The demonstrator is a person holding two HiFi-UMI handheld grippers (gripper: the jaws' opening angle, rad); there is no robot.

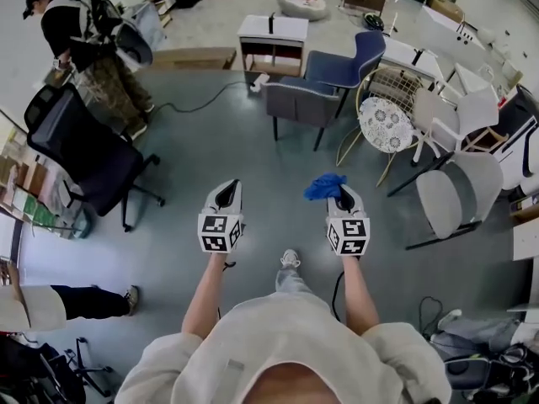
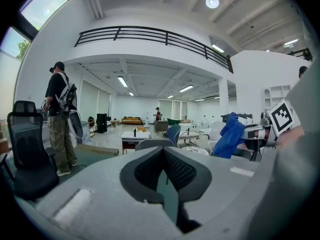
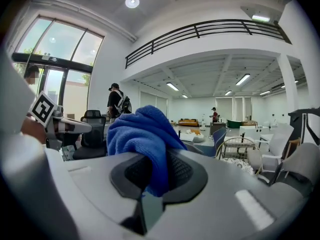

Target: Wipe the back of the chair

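R gripper [image 3: 150, 181]: jaws pinching a bunched blue microfibre cloth [image 3: 140, 134], which sticks up above them. L gripper [image 2: 167, 181]: jaws pressed together, nothing betw. them. Both held side by side over the grey floor [image 1: 210, 141], well short of the blue upholstered chair [image 1: 345, 64] w/ dark legs; cloth not touching it. Just right of that chair, a white round wire chair [image 1: 386, 123]; far left of it, a black mesh office chair [image 1: 84, 154] and a standing person [image 1: 84, 40].

We are in a large open office hall: a railed balcony [image 2: 150, 34] overhead, tall windows [image 3: 62, 54], strip lights [image 2: 122, 80], and chairs [image 1: 324, 78] and white desks [image 1: 271, 30] scattered over a grey floor [image 1: 210, 154].
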